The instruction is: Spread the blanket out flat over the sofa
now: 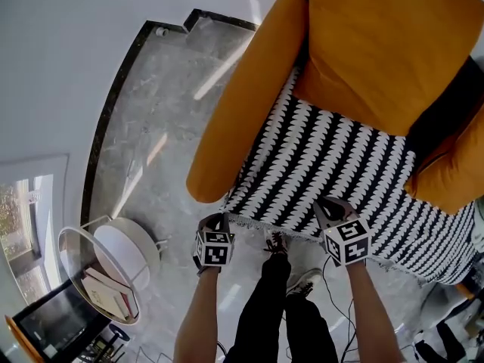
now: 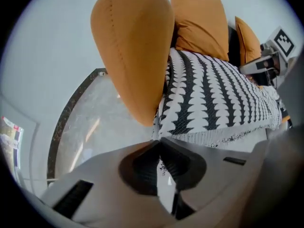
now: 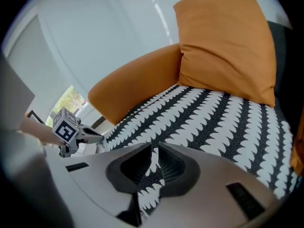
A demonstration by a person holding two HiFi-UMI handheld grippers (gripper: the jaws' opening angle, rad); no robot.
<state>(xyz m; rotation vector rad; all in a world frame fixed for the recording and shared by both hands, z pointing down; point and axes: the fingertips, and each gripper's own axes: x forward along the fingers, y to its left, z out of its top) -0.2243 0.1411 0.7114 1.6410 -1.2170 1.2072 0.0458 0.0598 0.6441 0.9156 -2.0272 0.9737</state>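
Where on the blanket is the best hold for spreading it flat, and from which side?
The fringed front edge of the blanket, approached from the open front of the sofa. That hem hangs free and is thin enough to pinch, while the rest lies flat. The left tongs and right tongs are shut on it there, spaced apart.

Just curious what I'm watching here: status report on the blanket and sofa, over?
Jaws of left gripper and right gripper shut on blanket front edge. It covers sofa seat, fairly flat. At far end: orange cushion.
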